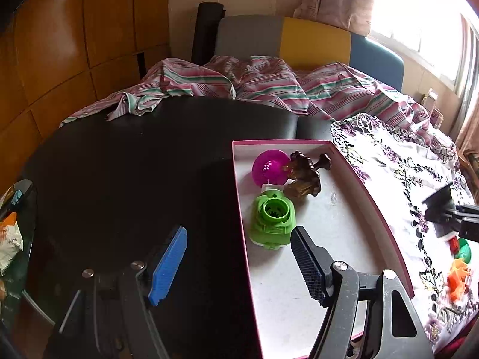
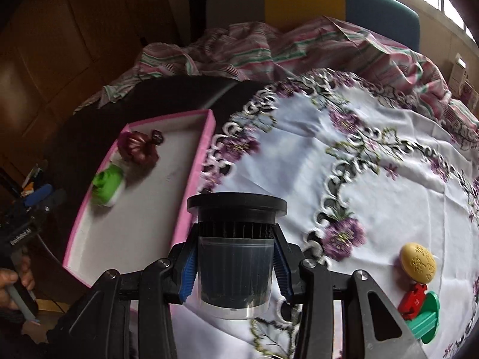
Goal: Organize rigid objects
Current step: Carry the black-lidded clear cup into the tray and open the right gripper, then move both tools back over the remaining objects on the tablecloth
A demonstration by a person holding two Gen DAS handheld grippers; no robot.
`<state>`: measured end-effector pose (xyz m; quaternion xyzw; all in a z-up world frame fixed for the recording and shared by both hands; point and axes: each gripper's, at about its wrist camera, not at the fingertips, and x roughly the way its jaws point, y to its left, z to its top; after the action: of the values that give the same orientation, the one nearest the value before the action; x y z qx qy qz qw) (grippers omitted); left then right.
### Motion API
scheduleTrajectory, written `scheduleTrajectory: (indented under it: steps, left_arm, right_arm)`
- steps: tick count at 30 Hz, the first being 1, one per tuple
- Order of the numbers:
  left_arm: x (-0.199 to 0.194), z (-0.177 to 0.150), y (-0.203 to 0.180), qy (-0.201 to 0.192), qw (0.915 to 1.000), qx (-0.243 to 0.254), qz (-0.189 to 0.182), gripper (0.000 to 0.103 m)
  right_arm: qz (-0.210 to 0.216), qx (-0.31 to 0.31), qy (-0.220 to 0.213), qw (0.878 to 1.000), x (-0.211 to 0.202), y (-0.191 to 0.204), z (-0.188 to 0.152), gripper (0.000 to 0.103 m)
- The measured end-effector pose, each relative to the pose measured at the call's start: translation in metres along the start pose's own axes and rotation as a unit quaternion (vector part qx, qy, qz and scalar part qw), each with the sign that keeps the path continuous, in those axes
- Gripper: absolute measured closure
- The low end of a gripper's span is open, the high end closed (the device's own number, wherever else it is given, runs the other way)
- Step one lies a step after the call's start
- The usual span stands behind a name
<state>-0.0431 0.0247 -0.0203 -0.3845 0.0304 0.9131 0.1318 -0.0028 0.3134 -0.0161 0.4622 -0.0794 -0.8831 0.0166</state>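
Note:
My right gripper [image 2: 236, 269] is shut on a clear jar with a black lid [image 2: 236, 257], held above the flowered cloth beside the pink-rimmed box [image 2: 197, 161]. In that box lie a magenta ball [image 1: 268, 167], a brown figurine [image 1: 305, 173] and a green plastic piece [image 1: 272, 218]. My left gripper [image 1: 238, 266] stands open with nothing in it, astride the box's left wall [image 1: 239, 203], one finger over the black table and one over the box floor. A yellow egg-shaped piece [image 2: 417, 263], a red piece [image 2: 414, 299] and a green piece [image 2: 425, 320] lie on the cloth.
The white cloth with purple flowers [image 2: 374, 179] covers the right side, and the black tabletop [image 1: 134, 179] lies left of the box. A striped sheet [image 1: 269, 86] is bunched behind. Orange pieces [image 1: 458, 281] sit near the cloth's edge. A person's hand [image 2: 12, 281] holds the left gripper.

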Motion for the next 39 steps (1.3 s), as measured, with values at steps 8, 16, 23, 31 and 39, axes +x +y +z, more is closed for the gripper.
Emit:
scheduleTrajectory:
  steps: [8,16,23,31,39]
  left_arm:
    - [-0.002,-0.003,0.009,-0.002,1.0000,-0.008,0.001,0.030]
    - [0.003,-0.008,0.022,0.006,0.9997,-0.025,0.004,0.030]
    - [0.005,-0.013,0.023,0.015,0.9996,-0.026,0.001,0.030]
    - [0.007,-0.015,0.021,0.017,0.9995,-0.026,0.003,0.030]
    - [0.003,-0.015,0.020,0.014,0.9996,-0.024,0.006,0.030]
  right_arm:
    - [0.044,-0.042,0.013,0.998,0.035,0.075,0.023,0.059]
    - [0.052,-0.040,0.035,0.997,0.071,0.105,0.027,0.059]
    - [0.018,-0.004,0.067,0.998,0.115,0.104,0.037,0.059]
    - [0.037,0.021,0.062,0.997,0.118,0.095,0.035,0.047]
    - [0.040,0.025,0.037,0.998,0.102,0.092,0.029,0.035]
